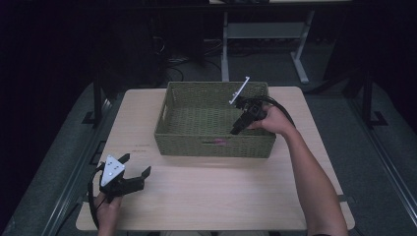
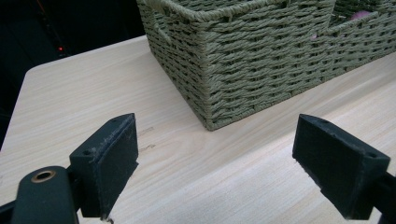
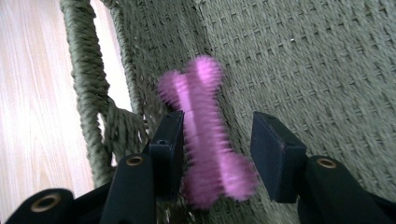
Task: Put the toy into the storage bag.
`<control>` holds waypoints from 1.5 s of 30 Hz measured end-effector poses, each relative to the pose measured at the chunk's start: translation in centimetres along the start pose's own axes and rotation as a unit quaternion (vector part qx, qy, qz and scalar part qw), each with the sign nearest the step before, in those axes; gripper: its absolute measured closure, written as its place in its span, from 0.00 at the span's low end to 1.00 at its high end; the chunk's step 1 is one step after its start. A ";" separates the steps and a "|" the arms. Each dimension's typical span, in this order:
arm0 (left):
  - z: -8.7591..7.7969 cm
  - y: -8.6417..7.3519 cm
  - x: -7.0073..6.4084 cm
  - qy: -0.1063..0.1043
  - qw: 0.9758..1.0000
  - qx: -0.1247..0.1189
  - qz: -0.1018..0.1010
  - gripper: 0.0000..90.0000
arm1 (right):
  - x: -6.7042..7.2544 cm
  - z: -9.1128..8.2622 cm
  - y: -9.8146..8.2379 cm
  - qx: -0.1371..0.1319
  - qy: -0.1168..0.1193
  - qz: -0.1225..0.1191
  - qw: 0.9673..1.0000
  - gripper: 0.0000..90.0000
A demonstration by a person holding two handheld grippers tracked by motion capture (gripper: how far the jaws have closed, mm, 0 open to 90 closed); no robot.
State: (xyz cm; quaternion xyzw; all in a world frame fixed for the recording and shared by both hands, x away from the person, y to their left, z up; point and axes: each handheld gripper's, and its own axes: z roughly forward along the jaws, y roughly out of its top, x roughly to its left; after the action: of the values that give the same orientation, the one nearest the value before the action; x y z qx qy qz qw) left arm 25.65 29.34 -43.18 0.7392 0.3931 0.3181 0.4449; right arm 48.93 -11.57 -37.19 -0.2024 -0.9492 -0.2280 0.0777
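Pink bone toy [image 3: 205,130] hangs between the right gripper [image 3: 217,149] jaws inside the woven basket [image 1: 167,115], near its front wall. The jaws stand slightly apart; one pad seems to touch the shaft, the other clears it, so the toy looks released rather than gripped. It looks light, soft and bristly, likely springy and not fragile; the narrow middle shaft is the place to pinch. Left of the basket, the left gripper [image 1: 133,167] rests on the counter [image 1: 206,196], jaws wide and empty.

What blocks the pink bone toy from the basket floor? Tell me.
Nothing visible. The pink bone toy sits between the right gripper jaws, already inside the basket, with only bare woven floor behind it and no other item there.
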 end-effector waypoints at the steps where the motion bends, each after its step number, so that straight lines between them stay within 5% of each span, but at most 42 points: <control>1: 0.0 0.0 0.0 0.000 1.000 0.000 0.000 0.15 | 0.0 0.0 0.0 0.000 -0.002 0.000 1.000 0.58; 15: 0.0 0.0 -0.1 0.000 1.000 0.001 0.000 0.15 | 0.3 -0.5 -0.6 -0.005 -0.009 0.003 1.000 0.52; 45: 0.0 0.1 -0.2 -0.002 1.000 0.001 0.003 0.15 | 2.3 -4.5 -1.5 -0.046 -0.054 0.007 0.997 0.39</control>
State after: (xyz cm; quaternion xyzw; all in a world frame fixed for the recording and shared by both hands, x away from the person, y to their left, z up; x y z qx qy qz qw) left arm 25.57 29.16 -43.14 0.7415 0.3904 0.3172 0.4441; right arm 46.49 -14.06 -33.30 -0.2246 -0.9390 -0.2597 0.0189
